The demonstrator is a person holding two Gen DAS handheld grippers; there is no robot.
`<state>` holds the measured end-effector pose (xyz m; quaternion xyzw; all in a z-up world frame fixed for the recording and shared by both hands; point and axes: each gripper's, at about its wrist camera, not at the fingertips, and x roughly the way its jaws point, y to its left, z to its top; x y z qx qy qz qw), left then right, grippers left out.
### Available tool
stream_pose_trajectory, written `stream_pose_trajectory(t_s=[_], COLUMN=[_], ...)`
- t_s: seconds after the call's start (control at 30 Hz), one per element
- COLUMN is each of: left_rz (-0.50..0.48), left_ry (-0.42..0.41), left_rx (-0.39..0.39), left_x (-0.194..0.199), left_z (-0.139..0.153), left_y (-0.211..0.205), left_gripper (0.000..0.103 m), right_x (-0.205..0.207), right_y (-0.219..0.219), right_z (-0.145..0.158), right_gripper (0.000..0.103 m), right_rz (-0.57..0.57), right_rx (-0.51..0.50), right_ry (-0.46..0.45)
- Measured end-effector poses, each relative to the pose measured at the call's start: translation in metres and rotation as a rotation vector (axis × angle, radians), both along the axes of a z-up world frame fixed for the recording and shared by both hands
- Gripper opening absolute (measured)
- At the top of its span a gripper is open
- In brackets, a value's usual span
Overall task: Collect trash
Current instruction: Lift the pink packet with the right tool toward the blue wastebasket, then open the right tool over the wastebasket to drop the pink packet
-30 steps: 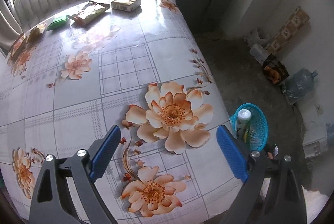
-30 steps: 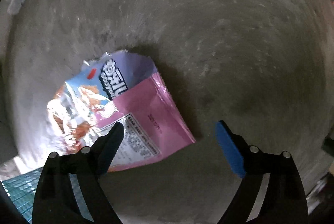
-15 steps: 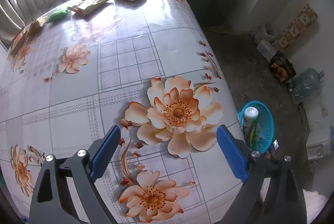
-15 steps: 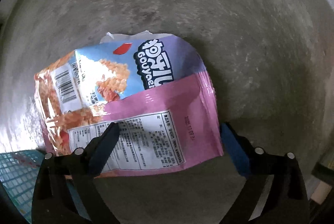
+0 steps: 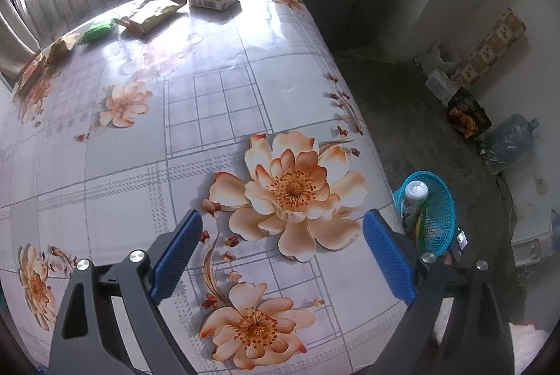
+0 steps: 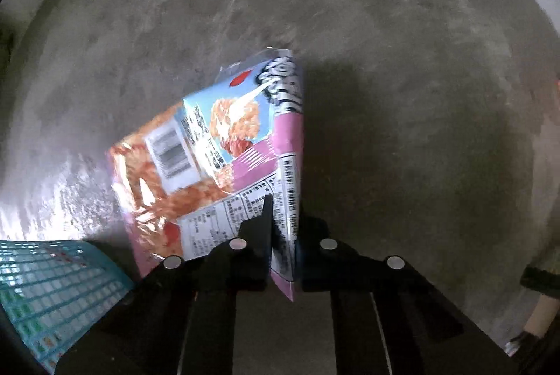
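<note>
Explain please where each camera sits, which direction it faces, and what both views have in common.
Left wrist: on the left gripper, angled down over the flowered table; its open blue fingers show.
Right wrist: on the right gripper, facing straight down at the concrete floor; its jaws have just closed on the snack bag.
Shared: the teal basket beside the table.

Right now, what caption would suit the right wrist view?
Right gripper just closed on a snack bag over the concrete floor, teal basket nearby.
</note>
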<state>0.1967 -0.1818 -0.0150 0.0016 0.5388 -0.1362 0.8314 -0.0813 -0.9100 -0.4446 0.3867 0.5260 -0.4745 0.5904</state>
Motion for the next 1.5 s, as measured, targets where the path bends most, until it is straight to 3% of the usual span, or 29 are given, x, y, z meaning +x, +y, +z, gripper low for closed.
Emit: stream_pose_trajectory(t_s=[0.07, 0.17, 0.3, 0.4, 0.5, 0.57, 0.67, 0.77, 0.8, 0.87, 0.93, 1.07, 1.23, 1.33, 1.4, 1.5], left_rz=[-0.005, -0.012, -0.014, -0.02, -0.035, -0.054, -0.068, -0.059, -0.058, -0.056, -0.056, -0.075, -0.091, -0.093, -0.093, -0.106], left_ry=[-0.018, -0.042, -0.046, -0.036, -0.029, -0.04, -0.07, -0.072, -0.07, -0.071, -0.083, -0.098, -0.087, -0.076, -0.069, -0.061], left_rx=[-0.003, -0.014, -0.042, -0.067, -0.098, -0.117, -0.136, -0.174, -0.184, -0.199, -0.222, -0.251, -0.273, -0.295, -0.312, -0.33], left_x=[-0.002, -0.004, -0.004, -0.004, -0.005, -0.009, -0.016, -0.022, -0.022, -0.024, -0.026, -0.029, -0.024, -0.018, -0.015, -0.01], left_z=[0.005, 0.011, 0.012, 0.01, 0.011, 0.016, 0.024, 0.029, 0.03, 0.032, 0.037, 0.04, 0.035, 0.031, 0.029, 0.023], left_y=[0.002, 0.004, 0.006, 0.004, 0.001, 0.0, 0.005, 0.016, 0.019, 0.025, 0.033, 0.045, 0.057, 0.067, 0.072, 0.079], left_gripper=[0.091, 0.091, 0.091, 0.091, 0.091, 0.091, 0.091, 0.091, 0.091, 0.091, 0.091, 0.091, 0.091, 0.091, 0.091, 0.091], right_x=[-0.015, -0.055, -0.098, -0.113, -0.124, -0.117, -0.103, -0.048, -0.036, 0.01, 0.039, 0.098, 0.136, 0.134, 0.141, 0.127], right_y=[0.005, 0.009, 0.028, 0.069, 0.104, 0.127, 0.142, 0.166, 0.171, 0.184, 0.19, 0.222, 0.256, 0.258, 0.259, 0.26], right_z=[0.019, 0.071, 0.175, 0.254, 0.291, 0.302, 0.293, 0.254, 0.245, 0.213, 0.191, 0.153, 0.112, 0.109, 0.123, 0.151], right_gripper=[0.008, 0.007, 0.006, 0.007, 0.007, 0.007, 0.009, 0.011, 0.015, 0.015, 0.016, 0.02, 0.023, 0.034, 0.069, 0.08], right_rz=[-0.03, -0.101, -0.142, -0.095, -0.019, 0.081, 0.225, 0.391, 0.395, 0.511, 0.553, 0.706, 0.879, 0.846, 0.791, 0.759], right_rx=[-0.055, -0.149, -0.281, -0.354, -0.299, -0.154, 0.054, 0.224, 0.212, 0.144, 0.074, -0.053, -0.224, -0.228, -0.247, -0.282], right_ry=[-0.01, -0.112, -0.337, -0.525, -0.665, -0.809, -0.917, -0.814, -0.75, -0.491, -0.299, -0.038, 0.296, 0.368, 0.349, 0.24])
